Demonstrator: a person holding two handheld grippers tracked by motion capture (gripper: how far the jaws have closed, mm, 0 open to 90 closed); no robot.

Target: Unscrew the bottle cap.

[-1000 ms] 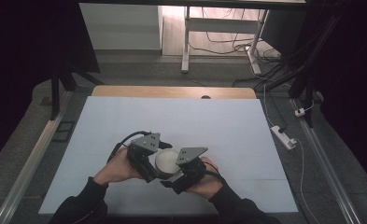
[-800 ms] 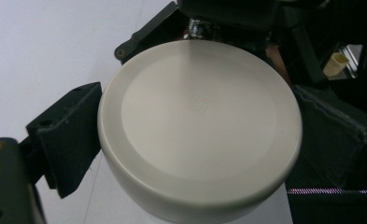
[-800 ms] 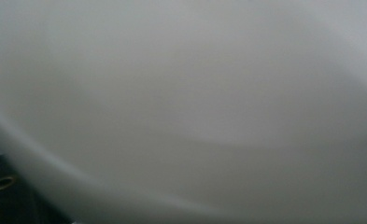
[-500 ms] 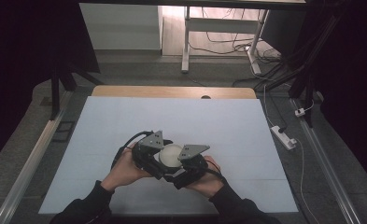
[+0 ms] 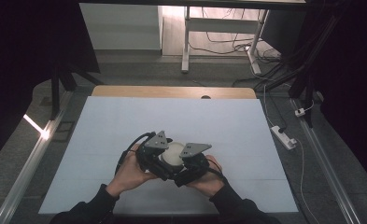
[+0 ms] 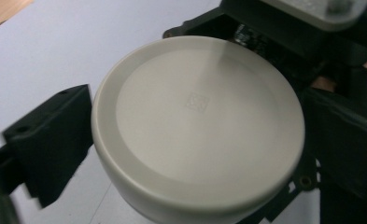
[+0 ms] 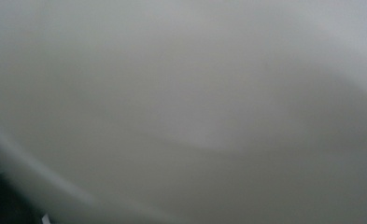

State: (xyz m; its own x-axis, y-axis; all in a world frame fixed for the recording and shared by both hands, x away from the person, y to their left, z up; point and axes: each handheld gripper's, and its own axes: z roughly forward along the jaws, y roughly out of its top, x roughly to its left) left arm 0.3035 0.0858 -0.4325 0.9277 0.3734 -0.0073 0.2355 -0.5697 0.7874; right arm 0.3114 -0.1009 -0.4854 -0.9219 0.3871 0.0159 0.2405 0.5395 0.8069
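A round off-white bowl point(image 5: 172, 155) is held just above the table between both grippers, near the front middle. In the left gripper view its flat base with a raised foot ring point(image 6: 200, 121) faces the camera. My left gripper point(image 5: 164, 161) is shut on it, one black jaw against each side of its wall. My right gripper point(image 5: 187, 167) presses in from the bowl's right; its jaws are hidden under its grey plate point(image 5: 195, 149). The right gripper view has a blurred pale bowl surface point(image 7: 195, 116) very close to the lens.
The table point(image 5: 125, 116) has a pale blue-white top with a wooden strip point(image 5: 172, 92) along its far edge. A power strip point(image 5: 284, 136) and cables lie on the floor to the right. A white desk frame point(image 5: 187, 42) stands beyond the table.
The left hand and gripper have moved slightly right, closing in on the bowl. The right gripper and the bowl have stayed almost in place.
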